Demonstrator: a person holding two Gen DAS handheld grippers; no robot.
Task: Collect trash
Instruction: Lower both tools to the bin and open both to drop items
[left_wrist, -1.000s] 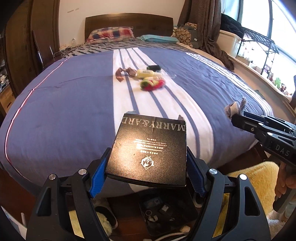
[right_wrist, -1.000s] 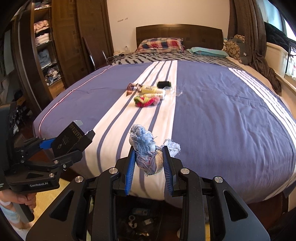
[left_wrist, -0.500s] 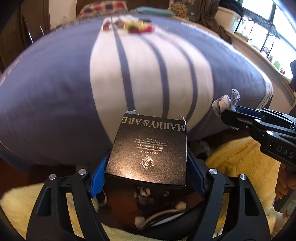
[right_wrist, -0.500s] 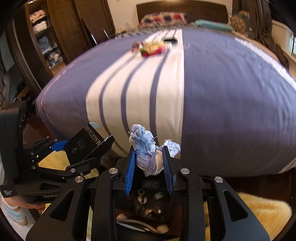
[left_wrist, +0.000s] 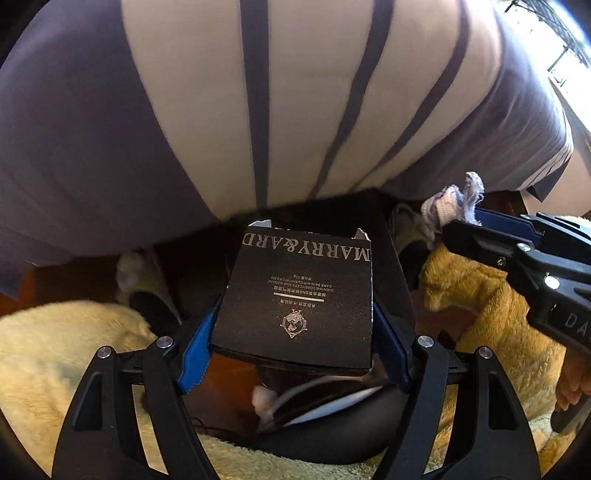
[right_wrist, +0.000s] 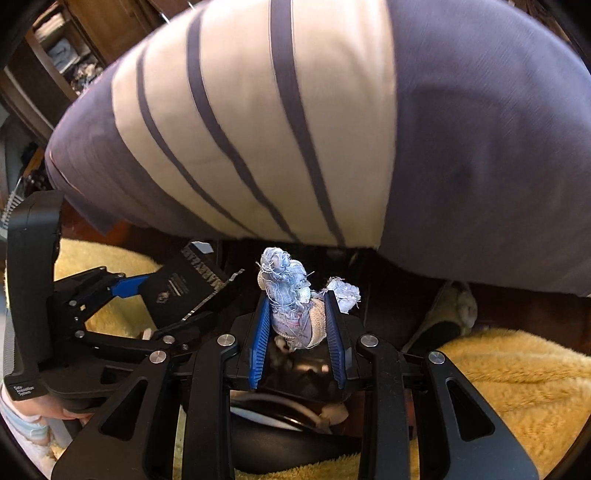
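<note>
Left gripper (left_wrist: 295, 328) fingers, set wide, clamp a black box (left_wrist: 301, 295). Right gripper (right_wrist: 299, 332) fingers pinch a frayed rag (right_wrist: 290, 299). Both hang over a dark bin (right_wrist: 295, 443) on the yellow rug (right_wrist: 517, 376) beside the bed (right_wrist: 295, 129).

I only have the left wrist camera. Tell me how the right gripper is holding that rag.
Observer: The right gripper is shut on the rag, with both blue pads pressing its sides.
Operator: Report how much sticks out.
Observer: Most of the bunch stands above the pads, and a frayed end droops over the finger on the picture's right.
Operator: Now place the box against it.
Observer: The box, clamped in the left gripper, sits tilted beside the rag on the picture's left and does not touch it.
</note>
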